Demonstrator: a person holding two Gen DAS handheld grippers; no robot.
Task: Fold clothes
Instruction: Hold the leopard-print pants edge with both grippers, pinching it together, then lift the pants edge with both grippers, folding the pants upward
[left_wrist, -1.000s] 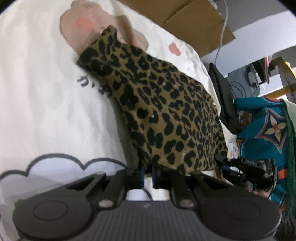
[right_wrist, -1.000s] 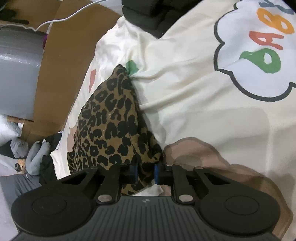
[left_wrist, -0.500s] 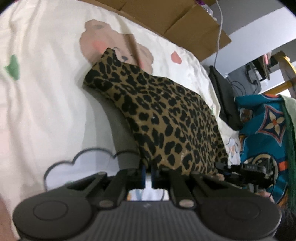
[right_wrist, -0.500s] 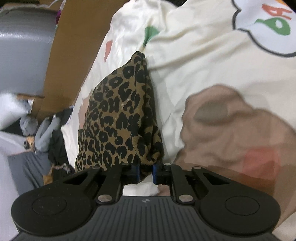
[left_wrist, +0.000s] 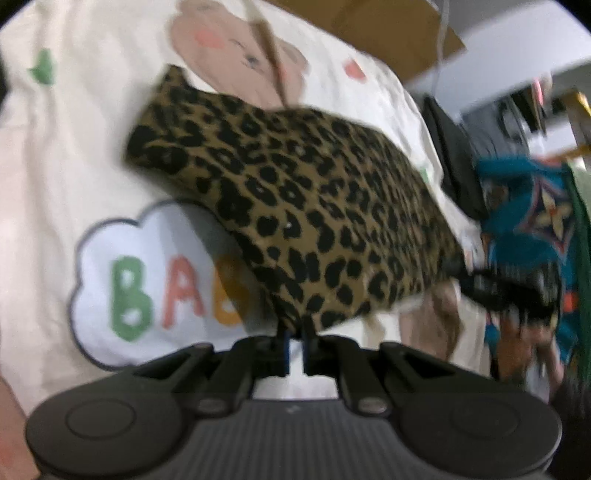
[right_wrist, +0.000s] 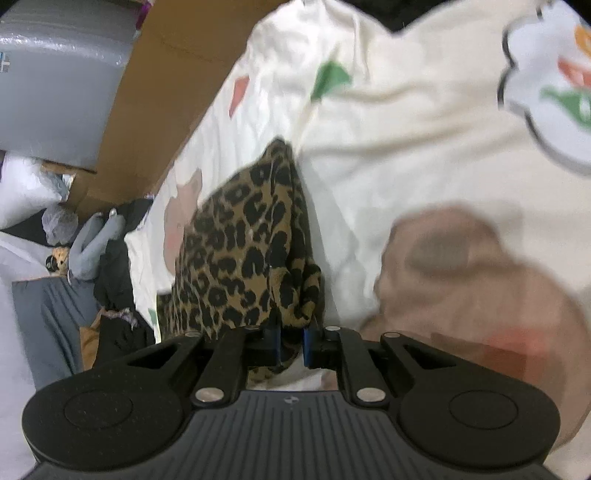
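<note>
Leopard-print garment (left_wrist: 306, 206) pinched by both near-closed grippers, left (left_wrist: 294, 345), right (right_wrist: 291, 345), lifted off blanket (right_wrist: 406, 122); fold incomplete, laying down remains.

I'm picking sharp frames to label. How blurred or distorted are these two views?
Left wrist: motion blur smears the leopard-print garment and the right gripper; fisheye bends the edges. Right wrist: the garment is fairly sharp, the cream sheet and its prints smeared.

Garment (left_wrist: 295, 206): tan-brown with black leopard spots. Bedsheet (left_wrist: 66, 155): cream, printed with a pinkish-brown bear, a white dark-outlined cloud bearing green, coral and orange letters. Cloth at right edge (left_wrist: 532, 221): teal, star motif
</note>
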